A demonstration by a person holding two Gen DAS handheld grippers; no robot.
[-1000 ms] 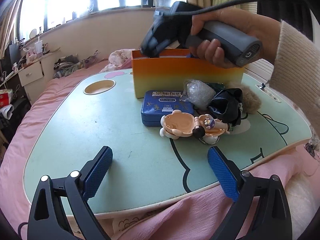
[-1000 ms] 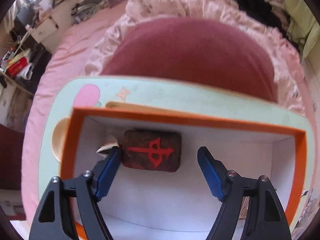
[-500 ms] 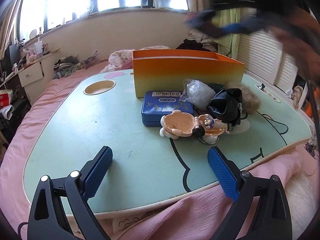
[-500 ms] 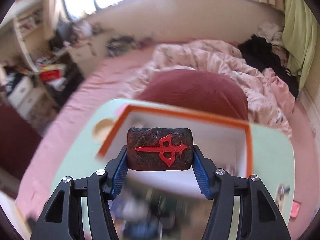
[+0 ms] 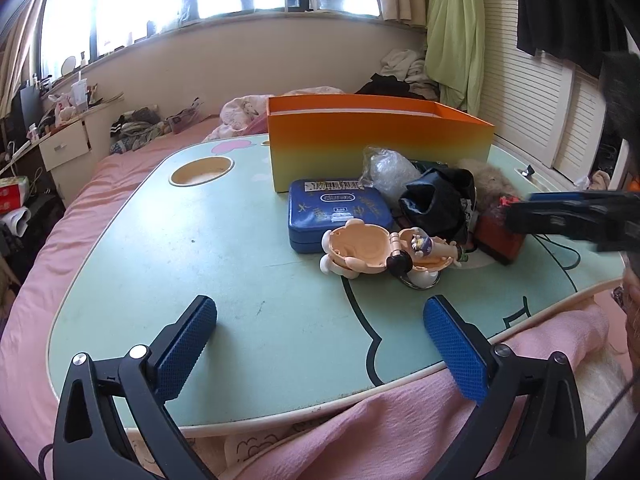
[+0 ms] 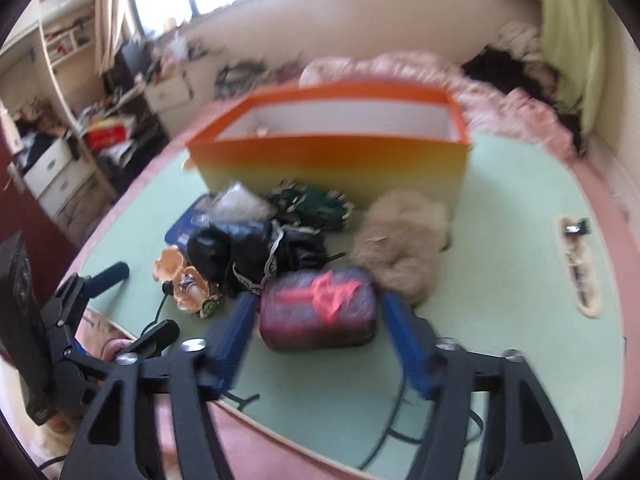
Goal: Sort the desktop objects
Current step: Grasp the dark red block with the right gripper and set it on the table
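My right gripper (image 6: 320, 332) is shut on a dark block with a red sword mark (image 6: 320, 312), low over the green table near the pile; the view is blurred. In the left wrist view the block (image 5: 498, 236) shows at the right, held by the right gripper (image 5: 520, 216). The pile holds a blue tin (image 5: 338, 212), a peach doll (image 5: 360, 254), a black cloth (image 5: 440, 204), a clear plastic wad (image 5: 386, 168) and a tan fur ball (image 6: 400, 240). The orange box (image 5: 376, 136) stands behind. My left gripper (image 5: 320, 332) is open and empty near the table's front edge.
The green lap table (image 5: 180, 264) has a cup hole (image 5: 200, 170) at the back left and sits on a pink bed. A green item (image 6: 316, 204) lies by the box. A slot with a clip (image 6: 576, 228) is at the table's right side.
My right gripper closed on the dark block inside the orange box, lifted it out and brought it down beside the pile. My left gripper has not moved.
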